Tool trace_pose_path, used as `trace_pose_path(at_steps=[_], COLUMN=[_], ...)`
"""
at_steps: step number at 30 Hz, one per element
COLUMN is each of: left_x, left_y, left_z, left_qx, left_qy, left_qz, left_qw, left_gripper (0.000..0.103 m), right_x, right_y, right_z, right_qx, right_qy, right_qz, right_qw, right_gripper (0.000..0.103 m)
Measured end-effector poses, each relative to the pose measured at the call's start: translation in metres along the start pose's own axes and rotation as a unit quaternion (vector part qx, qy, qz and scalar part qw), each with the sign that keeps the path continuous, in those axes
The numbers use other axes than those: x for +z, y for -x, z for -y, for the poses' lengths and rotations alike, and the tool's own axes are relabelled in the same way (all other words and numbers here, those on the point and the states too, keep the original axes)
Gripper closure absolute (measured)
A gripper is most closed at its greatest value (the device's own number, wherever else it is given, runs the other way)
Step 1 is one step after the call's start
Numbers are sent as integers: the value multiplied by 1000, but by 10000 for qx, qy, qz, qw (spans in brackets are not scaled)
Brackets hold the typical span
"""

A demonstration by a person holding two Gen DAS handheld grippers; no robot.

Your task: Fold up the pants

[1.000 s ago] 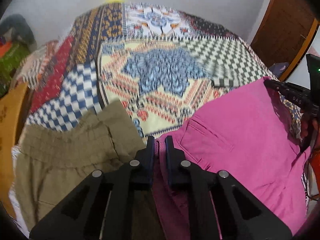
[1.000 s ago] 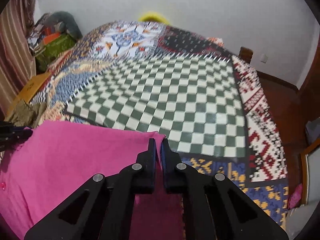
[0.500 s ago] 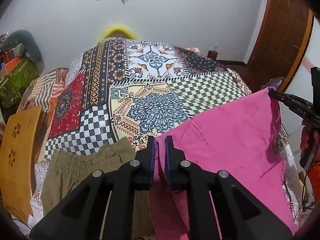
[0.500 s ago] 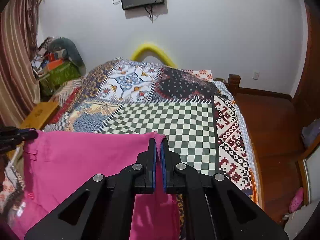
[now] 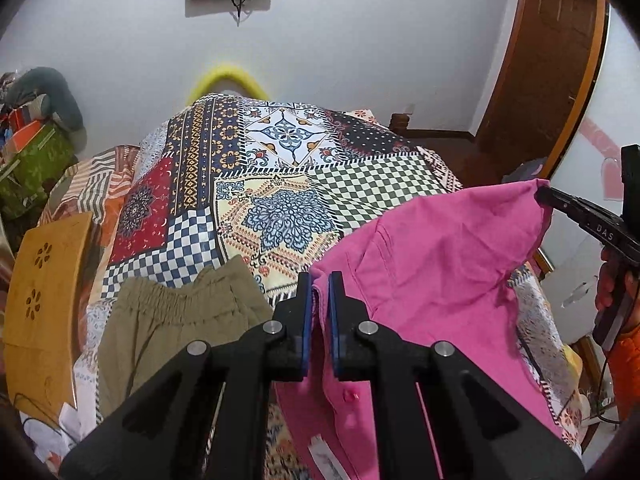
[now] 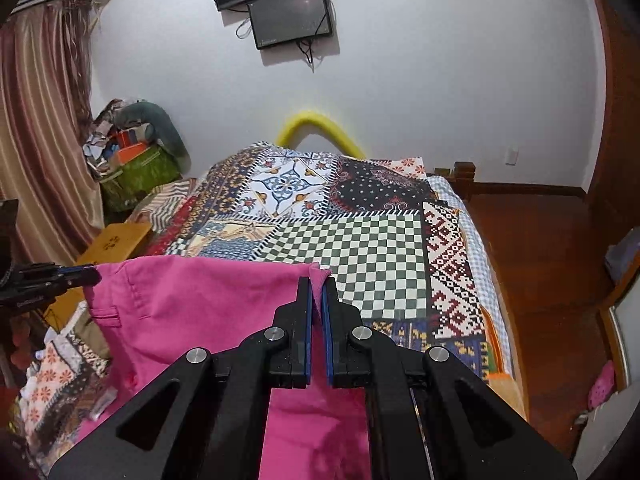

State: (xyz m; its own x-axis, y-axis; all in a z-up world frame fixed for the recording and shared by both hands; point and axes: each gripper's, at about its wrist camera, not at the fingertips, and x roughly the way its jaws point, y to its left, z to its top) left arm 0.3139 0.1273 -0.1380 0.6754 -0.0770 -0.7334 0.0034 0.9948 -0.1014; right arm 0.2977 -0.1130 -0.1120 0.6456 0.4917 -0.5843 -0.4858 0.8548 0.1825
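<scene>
The only lettering I can make out is "DAS" in pale capitals on the black body of the right tool (image 5: 560, 204) seen from the left, while the marks on the left tool (image 6: 80, 276), the wall screen (image 6: 290, 16) and the small white tag (image 5: 326, 458) are too blurred to read.

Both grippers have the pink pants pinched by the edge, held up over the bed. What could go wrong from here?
1. Slip: the left gripper and right gripper each pinch only a thin edge of the pink pants; a tug apart may pull the cloth free.
2. Snag: the hanging part drapes next to the olive pants and might drag them along.
3. Sag: the cloth between the grips hangs slack, so it may land creased on the bedspread.
</scene>
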Motion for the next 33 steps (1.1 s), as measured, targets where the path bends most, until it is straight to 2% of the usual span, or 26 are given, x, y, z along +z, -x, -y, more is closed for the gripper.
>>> trace_pose_path(at_steps=[9,22,33], left_x=[-27,-74,-122], left_y=[45,77,89], left_z=[13,29,40], left_qx=[-11,-115,-116], left_qy=[-66,-158,-262], left_qz=[34,-55,-247], left_qw=[10000,9998,9993], left_gripper=[96,97,97], right_x=[-15,-50,-94], right_y=[43,81,93], right_z=[-13,-23,-24], right_qx=[57,16,-78], right_qy=[-80,-236,-174], right_qz=[120,39,-387], right_qw=[9999,9997,9991], right_gripper=[99,99,99])
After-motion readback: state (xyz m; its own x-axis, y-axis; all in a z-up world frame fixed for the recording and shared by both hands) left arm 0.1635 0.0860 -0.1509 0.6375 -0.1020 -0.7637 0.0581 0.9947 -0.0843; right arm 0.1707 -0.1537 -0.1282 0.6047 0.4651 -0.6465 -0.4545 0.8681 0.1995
